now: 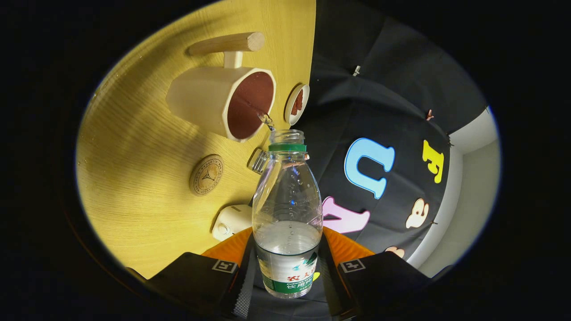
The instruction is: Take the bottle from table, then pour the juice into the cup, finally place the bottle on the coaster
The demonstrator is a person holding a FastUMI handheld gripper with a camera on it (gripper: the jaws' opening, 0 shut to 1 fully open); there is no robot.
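Table (147, 147): pale wood-grain top, filling the left half of the frame and seen rolled sideways.
Coaster (206, 174): round wooden disc with a printed emblem, lying flat on the table at left of centre, just below the cup and well apart from the bottle.
White block (232, 221): small pale object with a round knob, at lower centre-left, on the table just beside the bottle's lower body.
Cup (223, 101): cream, faceted mug with a dark reddish inside, at upper centre-left; its wooden bar handle (227, 43) sits above it in the frame, and its mouth faces the bottle's neck.
Cap (258, 161): small clear ribbed lid on the table — between the coaster and the bottle's neck.
Bottle (287, 209): clear plastic, uncapped, green ring at the neck, at centre; tipped so its open mouth sits at the cup's rim, with a thin stream of clear liquid passing into the cup. Clear liquid lies in its lower part, above the label.
Small dish (297, 104): round, white-rimmed, reddish inside — at the table's edge, just right of the cup.
Gripper (287, 278): at bottom centre, its 2 fingers clamped on the bottle's labelled lower body, 1 on each side.
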